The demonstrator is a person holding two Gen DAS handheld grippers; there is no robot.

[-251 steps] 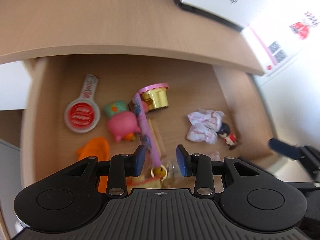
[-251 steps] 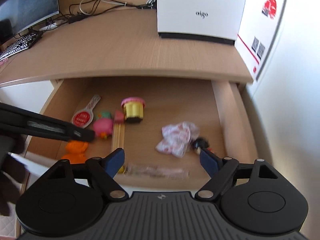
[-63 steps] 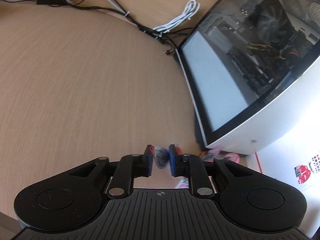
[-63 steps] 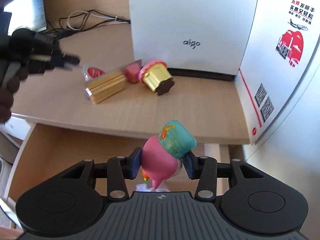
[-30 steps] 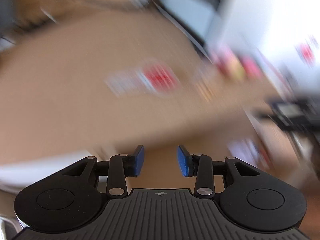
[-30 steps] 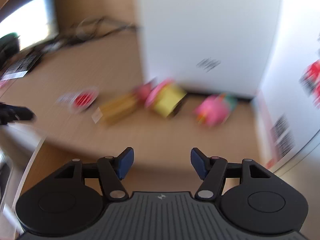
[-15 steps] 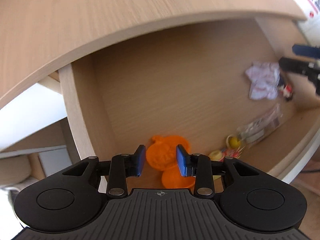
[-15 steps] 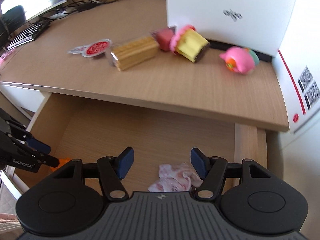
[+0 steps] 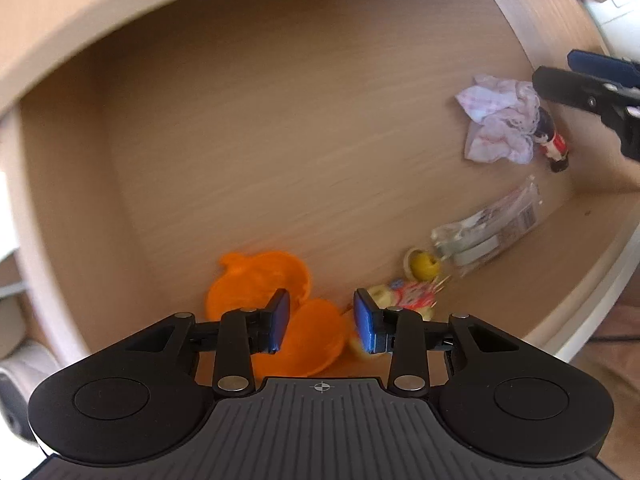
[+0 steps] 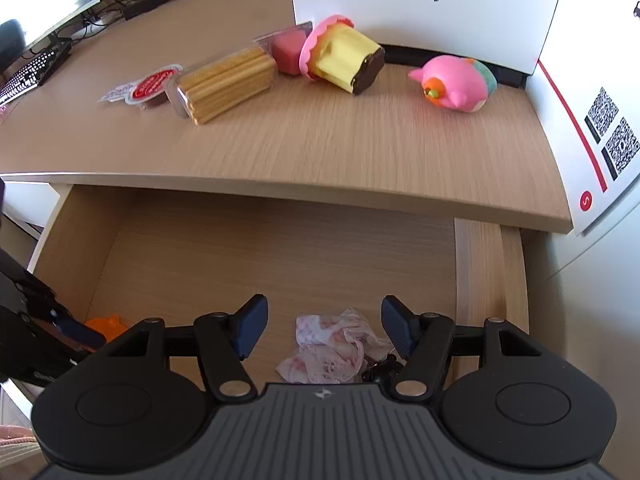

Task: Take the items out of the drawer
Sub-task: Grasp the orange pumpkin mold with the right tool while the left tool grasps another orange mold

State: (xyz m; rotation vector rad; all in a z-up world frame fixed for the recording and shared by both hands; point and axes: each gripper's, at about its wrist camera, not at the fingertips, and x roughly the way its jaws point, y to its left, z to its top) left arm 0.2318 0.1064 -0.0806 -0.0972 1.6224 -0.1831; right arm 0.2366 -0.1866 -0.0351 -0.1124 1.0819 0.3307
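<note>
1. On the desk (image 10: 360,140), left to right near the back edge: a red-lidded sauce cup (image 10: 150,84), a clear pack of tan biscuit sticks (image 10: 226,84), a pink-topped yellow cupcake toy (image 10: 342,58), and a pink pig toy (image 10: 456,84) beside the white box (image 10: 420,0).
2. The open wooden drawer (image 9: 280,120) holds orange plastic pumpkin pieces (image 9: 260,280) at its front-left corner, small yellow toys (image 9: 420,266), a clear wrapper (image 9: 488,224), crumpled pink-white cloth (image 9: 496,124) and a small dark-haired figurine (image 9: 554,144) by the right wall.
3. Your left gripper (image 9: 320,316) points steeply down over the pumpkin pieces, jaws apart, gripping nothing.
4. Your right gripper (image 10: 322,328) hangs over the cloth, jaws wide and empty.
</note>
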